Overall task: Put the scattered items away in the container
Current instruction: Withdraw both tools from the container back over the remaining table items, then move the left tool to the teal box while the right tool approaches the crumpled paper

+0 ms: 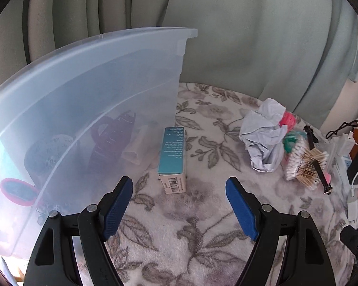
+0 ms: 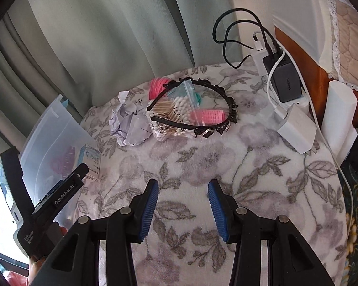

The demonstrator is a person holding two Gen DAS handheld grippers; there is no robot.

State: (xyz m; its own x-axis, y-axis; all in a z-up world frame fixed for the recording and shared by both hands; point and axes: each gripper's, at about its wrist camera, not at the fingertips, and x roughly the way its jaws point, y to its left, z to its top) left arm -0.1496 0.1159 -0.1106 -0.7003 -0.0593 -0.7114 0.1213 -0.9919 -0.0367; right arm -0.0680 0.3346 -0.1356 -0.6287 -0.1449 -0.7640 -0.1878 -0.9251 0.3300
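A translucent plastic bin (image 1: 88,90) stands on the left of the floral blanket (image 1: 202,233), with a purple hair claw and other items inside. A teal box (image 1: 173,157) lies against its wall, just ahead of my open left gripper (image 1: 179,190). Further right lie crumpled paper (image 1: 265,140), a bag of cotton swabs (image 1: 303,162) and a black headband (image 1: 315,155). In the right wrist view, the headband (image 2: 217,90) arcs over the swab bag (image 2: 176,112), pink rollers (image 2: 210,115) and crumpled paper (image 2: 128,124). My right gripper (image 2: 182,190) hangs open and empty above the blanket, short of them.
A power strip with a dark charger (image 2: 286,83), a white adapter (image 2: 297,131) and cables lines the right edge. Curtains (image 2: 107,35) hang behind. The left gripper's body (image 2: 55,202) shows at the lower left of the right wrist view, near the bin (image 2: 52,138).
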